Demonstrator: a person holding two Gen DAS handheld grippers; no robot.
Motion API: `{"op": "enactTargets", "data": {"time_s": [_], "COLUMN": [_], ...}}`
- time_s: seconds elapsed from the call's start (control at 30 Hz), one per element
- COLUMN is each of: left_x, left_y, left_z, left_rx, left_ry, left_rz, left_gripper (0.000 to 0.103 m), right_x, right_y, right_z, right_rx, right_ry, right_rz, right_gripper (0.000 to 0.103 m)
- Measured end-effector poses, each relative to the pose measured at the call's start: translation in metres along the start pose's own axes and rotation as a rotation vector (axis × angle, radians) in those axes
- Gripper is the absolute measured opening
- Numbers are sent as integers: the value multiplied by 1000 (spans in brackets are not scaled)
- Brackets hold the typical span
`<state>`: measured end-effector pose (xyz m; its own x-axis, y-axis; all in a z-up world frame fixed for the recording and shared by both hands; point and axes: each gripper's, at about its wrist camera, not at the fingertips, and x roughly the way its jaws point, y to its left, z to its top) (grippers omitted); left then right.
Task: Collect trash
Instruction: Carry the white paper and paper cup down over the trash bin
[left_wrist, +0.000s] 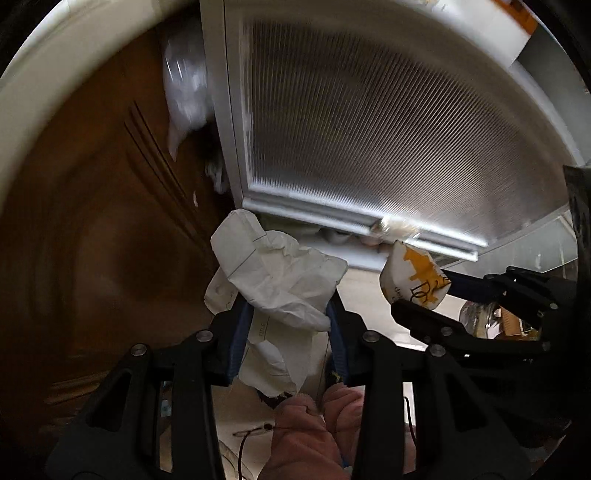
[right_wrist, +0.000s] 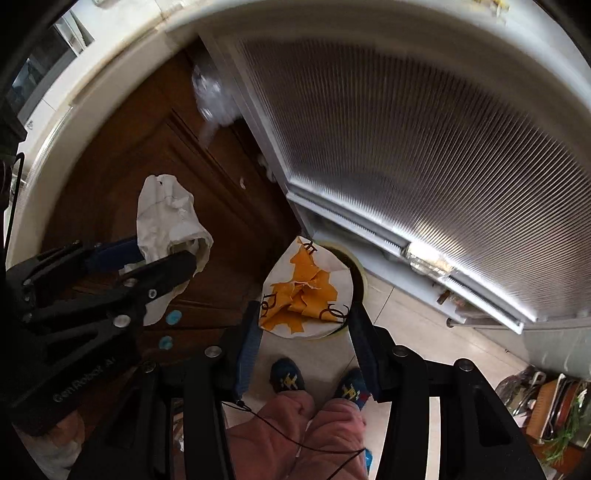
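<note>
My left gripper (left_wrist: 288, 306) is shut on a crumpled white paper (left_wrist: 280, 273) that bulges out above its blue pads. In the right wrist view this left gripper (right_wrist: 164, 251) appears at the left with the same white paper (right_wrist: 166, 210). My right gripper (right_wrist: 306, 308) is shut on a crumpled white-and-orange printed paper (right_wrist: 306, 288). Right behind that paper, on the floor, a round dark-mouthed container with a pale rim (right_wrist: 360, 273) peeks out. In the left wrist view the right gripper (left_wrist: 421, 291) sits at the right with the orange paper (left_wrist: 413, 273).
A ribbed frosted-glass door (right_wrist: 424, 147) fills the upper right, beside a brown wooden cabinet door (right_wrist: 147, 147). A clear plastic bag (right_wrist: 210, 96) hangs between them. A person's legs and blue slippers (right_wrist: 288, 376) stand on pale tiles below. Clutter sits at the lower right (right_wrist: 546, 406).
</note>
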<state>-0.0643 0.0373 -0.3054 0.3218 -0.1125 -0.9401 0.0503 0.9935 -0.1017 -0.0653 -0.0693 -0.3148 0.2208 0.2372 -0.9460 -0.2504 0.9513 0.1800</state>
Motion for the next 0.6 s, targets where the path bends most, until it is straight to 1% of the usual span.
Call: {"op": "enactTargets", "data": {"time_s": [0.07, 0.17, 0.23, 0.37, 0.47, 0.6], "left_x": [36, 80, 114, 179, 221, 265], "left_y": [4, 12, 17, 28, 34, 38], "left_z": [-8, -17, -25, -37, -45, -52], "left_rx": [-22, -54, -71, -91, -102, -99], "left_ry": [44, 77, 100, 144, 170, 196], "left_rz": [13, 27, 30, 43, 49, 52], "left_gripper": [35, 35, 35, 36, 36, 36], "right_x": [25, 71, 107, 178, 229, 289], "right_y": [-11, -24, -34, -56, -65, -71], "right_z": [4, -4, -9, -20, -25, -30], "right_rx": [4, 8, 13, 41, 34, -2], "right_ry": [17, 38, 58, 102, 140, 174], "right_rz": [5, 11, 10, 34, 35, 27], "right_gripper": [47, 47, 47, 47, 47, 48]}}
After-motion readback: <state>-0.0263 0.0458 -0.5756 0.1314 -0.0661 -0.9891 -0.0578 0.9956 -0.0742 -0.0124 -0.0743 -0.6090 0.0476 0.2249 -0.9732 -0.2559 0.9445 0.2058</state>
